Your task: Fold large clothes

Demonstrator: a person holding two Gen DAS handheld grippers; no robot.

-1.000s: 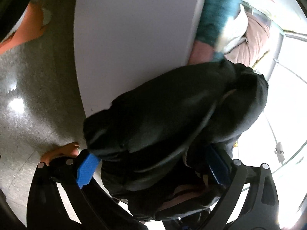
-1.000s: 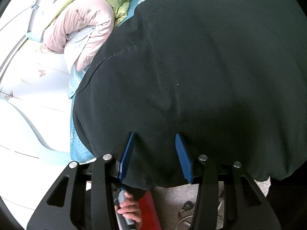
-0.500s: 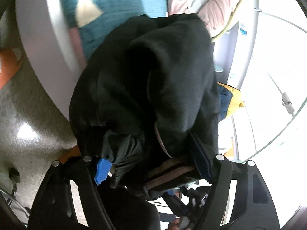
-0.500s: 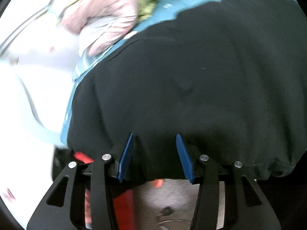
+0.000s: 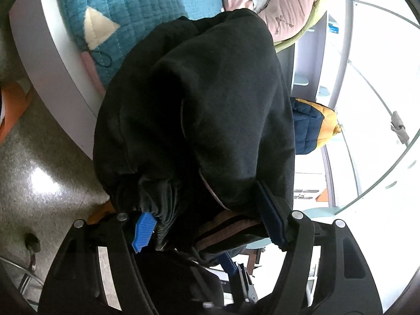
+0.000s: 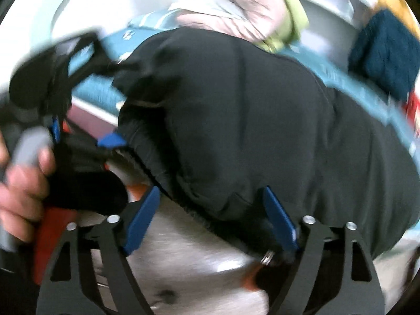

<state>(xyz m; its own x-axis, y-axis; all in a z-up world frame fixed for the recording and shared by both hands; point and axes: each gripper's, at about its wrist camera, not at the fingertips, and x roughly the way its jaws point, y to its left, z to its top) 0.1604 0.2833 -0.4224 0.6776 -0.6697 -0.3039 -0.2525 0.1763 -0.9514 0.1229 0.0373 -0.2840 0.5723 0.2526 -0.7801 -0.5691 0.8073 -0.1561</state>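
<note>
A large black garment [image 5: 210,110] hangs bunched in front of the left wrist view, over the edge of a bed. My left gripper [image 5: 207,225] has its blue pads wide apart with the garment's gathered hem and brown striped lining bunched between them. In the right wrist view the same black garment [image 6: 262,131] drapes over the bed edge. My right gripper [image 6: 212,220] is open, its blue fingers [image 6: 141,218] spread, with the garment's hem lying between them. The left gripper [image 6: 78,136] shows at the left of that view, held by a hand.
A teal quilted blanket [image 5: 131,13] covers the white-framed bed [image 5: 52,60]. A pink and green quilt [image 5: 283,2] is piled at its far end. A navy and yellow jacket [image 5: 312,126] lies to the right. Speckled floor [image 5: 39,170] is below.
The right gripper's fingers have spread wider and the view has swung so the left gripper and hand came into it. The left gripper rose from the bed side toward the bed top with the garment.
</note>
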